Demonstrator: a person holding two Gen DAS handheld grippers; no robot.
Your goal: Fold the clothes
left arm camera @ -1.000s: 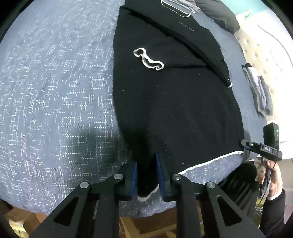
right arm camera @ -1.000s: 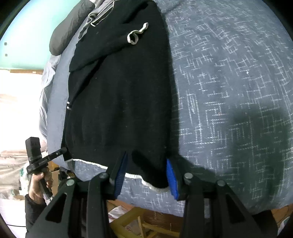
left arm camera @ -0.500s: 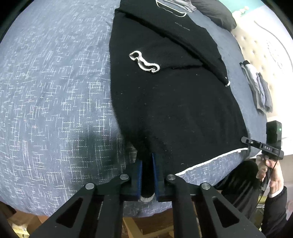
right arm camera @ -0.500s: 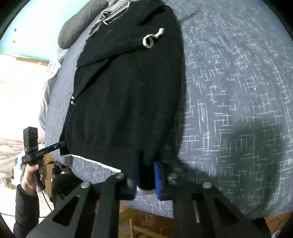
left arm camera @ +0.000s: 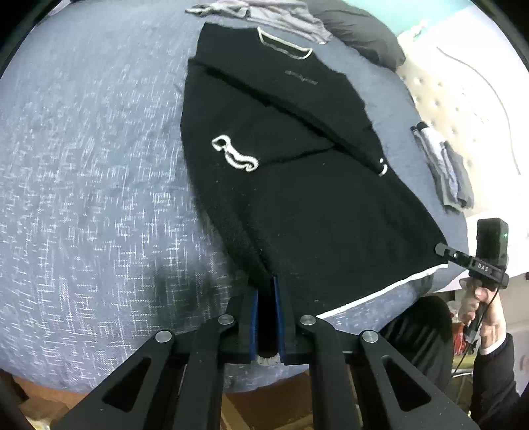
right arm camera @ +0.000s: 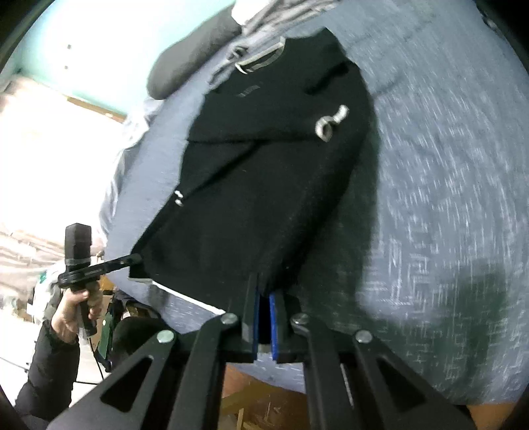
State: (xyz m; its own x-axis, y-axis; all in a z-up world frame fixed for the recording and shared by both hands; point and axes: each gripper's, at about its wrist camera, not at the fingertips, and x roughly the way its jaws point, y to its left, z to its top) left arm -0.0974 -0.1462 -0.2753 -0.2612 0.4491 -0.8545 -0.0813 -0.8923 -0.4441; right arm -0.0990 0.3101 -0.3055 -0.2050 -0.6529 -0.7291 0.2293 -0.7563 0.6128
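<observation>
Black sweater (left arm camera: 317,205) lies flat on the bed (left arm camera: 86,185), which has a blue-grey, white-flecked cover. Neckline with pale trim toward 12 o'clock, pale-edged hem toward 6. Both sleeves folded across the body; one pale cuff (left arm camera: 234,157) curls on the chest, the other (left arm camera: 382,168) shows at the 3 o'clock side.

Left gripper (left arm camera: 266,314): jaws drawn narrow, clamped on one hem corner, black knit filling the gap between the blue pads (left arm camera: 254,322).

Right gripper (right arm camera: 263,322): jaws likewise narrow, pinching the other hem corner; the fabric rises off the cover into the grip.

Hem edge sags between the two corners, near the bed's front edge.

Dark pillow (left arm camera: 363,36) at 1 o'clock beyond the collar. Grey garment (left arm camera: 281,15) crumpled at 12 o'clock. Folded grey clothes (left arm camera: 446,172) at 3 o'clock, well apart from the sweater.

Left-wrist view: the person's right hand (left arm camera: 482,307) grips a handle at 4 o'clock.
</observation>
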